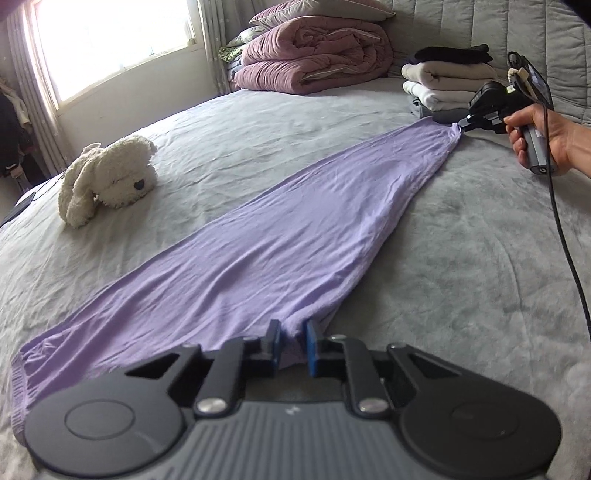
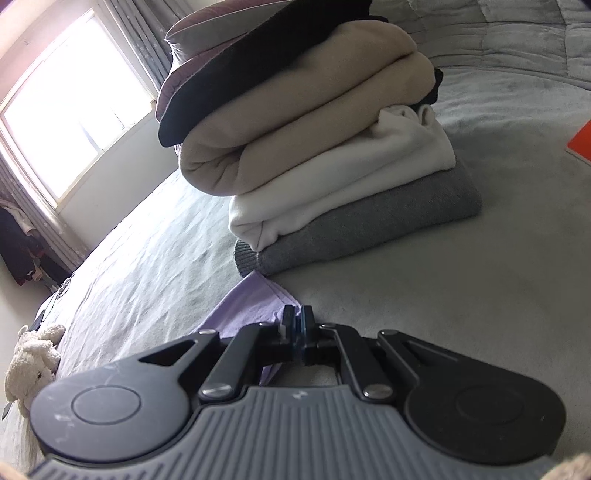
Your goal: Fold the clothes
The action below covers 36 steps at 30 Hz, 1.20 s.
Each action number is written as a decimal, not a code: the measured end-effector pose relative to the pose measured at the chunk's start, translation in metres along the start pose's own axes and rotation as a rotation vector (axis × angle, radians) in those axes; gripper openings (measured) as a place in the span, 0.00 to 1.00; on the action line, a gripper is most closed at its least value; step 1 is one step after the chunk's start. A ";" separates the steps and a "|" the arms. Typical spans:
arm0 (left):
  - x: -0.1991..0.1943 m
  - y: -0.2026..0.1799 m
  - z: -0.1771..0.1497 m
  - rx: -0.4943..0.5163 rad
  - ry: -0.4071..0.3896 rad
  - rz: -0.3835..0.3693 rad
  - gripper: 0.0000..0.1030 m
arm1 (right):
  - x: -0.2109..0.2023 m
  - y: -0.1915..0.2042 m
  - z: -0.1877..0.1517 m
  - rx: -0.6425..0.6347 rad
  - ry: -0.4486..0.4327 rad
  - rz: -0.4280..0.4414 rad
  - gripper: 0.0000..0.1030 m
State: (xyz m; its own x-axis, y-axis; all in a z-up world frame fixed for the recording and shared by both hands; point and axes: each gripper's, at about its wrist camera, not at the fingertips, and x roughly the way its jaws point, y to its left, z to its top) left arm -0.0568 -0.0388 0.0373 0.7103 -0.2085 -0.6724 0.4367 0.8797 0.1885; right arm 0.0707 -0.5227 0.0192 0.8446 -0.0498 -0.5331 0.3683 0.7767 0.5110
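Left gripper (image 1: 291, 341) and right gripper (image 2: 297, 328) each clamped on opposite ends of lilac garment (image 1: 258, 240), stretched flat, unfolded; folded stack (image 2: 332, 166) apparently done

The shirt (image 1: 258, 251) stretched across the bed is plain pale lilac, no print. The bedcover (image 1: 461, 258) is light grey, the quilted headboard (image 1: 517, 33) a similar grey. The plush dog (image 1: 107, 179) is cream with a dark nose. The folded stack (image 2: 325, 147) runs black on top, then beige, white, and heather grey at the bottom. The comforter (image 1: 314, 55) is dusty mauve. Both grippers (image 1: 291, 345) (image 2: 295, 328) are black with blue pads and ribbed grey bodies. An orange corner (image 2: 580, 142) shows at the edge.
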 end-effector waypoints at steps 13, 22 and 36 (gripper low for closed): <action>-0.017 0.033 0.009 -0.144 -0.041 -0.066 0.01 | -0.007 -0.011 0.016 0.100 -0.003 0.029 0.02; -0.025 0.045 0.007 -0.186 -0.053 -0.111 0.01 | -0.018 -0.005 0.030 0.102 0.005 0.028 0.02; -0.007 0.022 -0.005 -0.039 0.040 -0.143 0.03 | -0.009 -0.013 0.012 0.012 0.048 -0.030 0.14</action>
State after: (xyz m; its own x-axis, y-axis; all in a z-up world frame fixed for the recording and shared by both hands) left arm -0.0550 -0.0154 0.0426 0.6192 -0.3162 -0.7187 0.5094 0.8583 0.0613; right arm 0.0627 -0.5395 0.0258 0.8135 -0.0425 -0.5800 0.3979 0.7680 0.5018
